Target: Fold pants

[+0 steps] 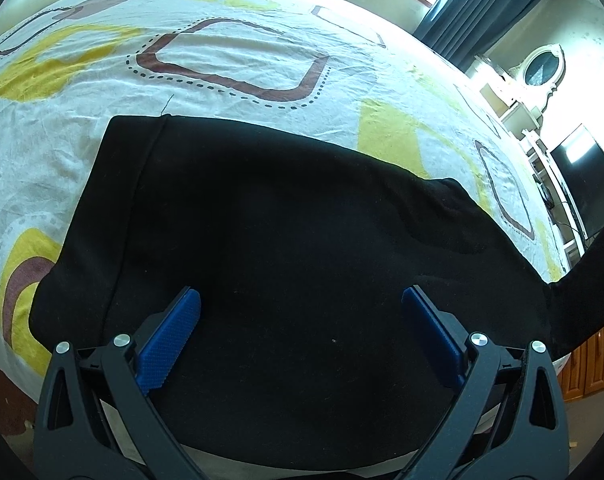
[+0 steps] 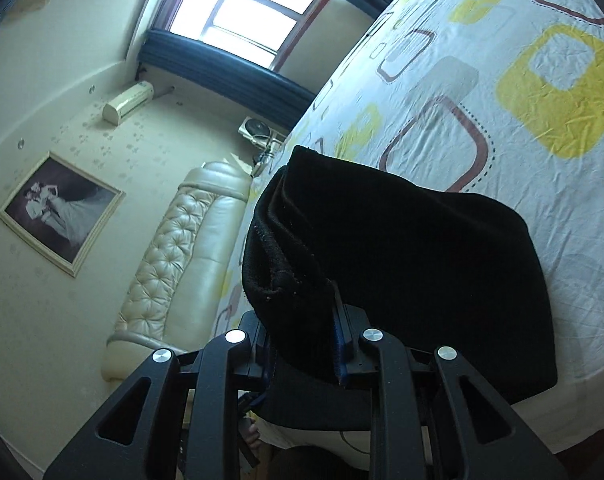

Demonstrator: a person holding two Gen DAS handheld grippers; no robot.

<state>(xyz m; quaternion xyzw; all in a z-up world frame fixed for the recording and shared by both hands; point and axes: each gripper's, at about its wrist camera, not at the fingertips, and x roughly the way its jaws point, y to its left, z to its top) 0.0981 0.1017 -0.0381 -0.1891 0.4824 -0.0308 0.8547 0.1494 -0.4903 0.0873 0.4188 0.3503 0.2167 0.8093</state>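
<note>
Black pants (image 1: 269, 216) lie spread on a bed with a patterned white sheet (image 1: 237, 60). In the left wrist view my left gripper (image 1: 302, 304) is open, its blue pads (image 1: 169, 340) wide apart just above the near part of the pants, holding nothing. At the right edge of that view a strip of the pants (image 1: 590, 276) rises off the bed. In the right wrist view my right gripper (image 2: 302, 320) is shut on a bunched end of the pants (image 2: 382, 248), lifted above the sheet (image 2: 542, 100). The fabric hides most of its pads.
A cream tufted headboard (image 2: 181, 260) runs along the bed's far side under a framed photo (image 2: 57, 212). A window with dark blue curtains (image 2: 245, 4) is behind. A white mirror shelf (image 1: 542, 68), a dark screen (image 1: 582, 176) and wooden drawers (image 1: 590, 360) stand beside the bed.
</note>
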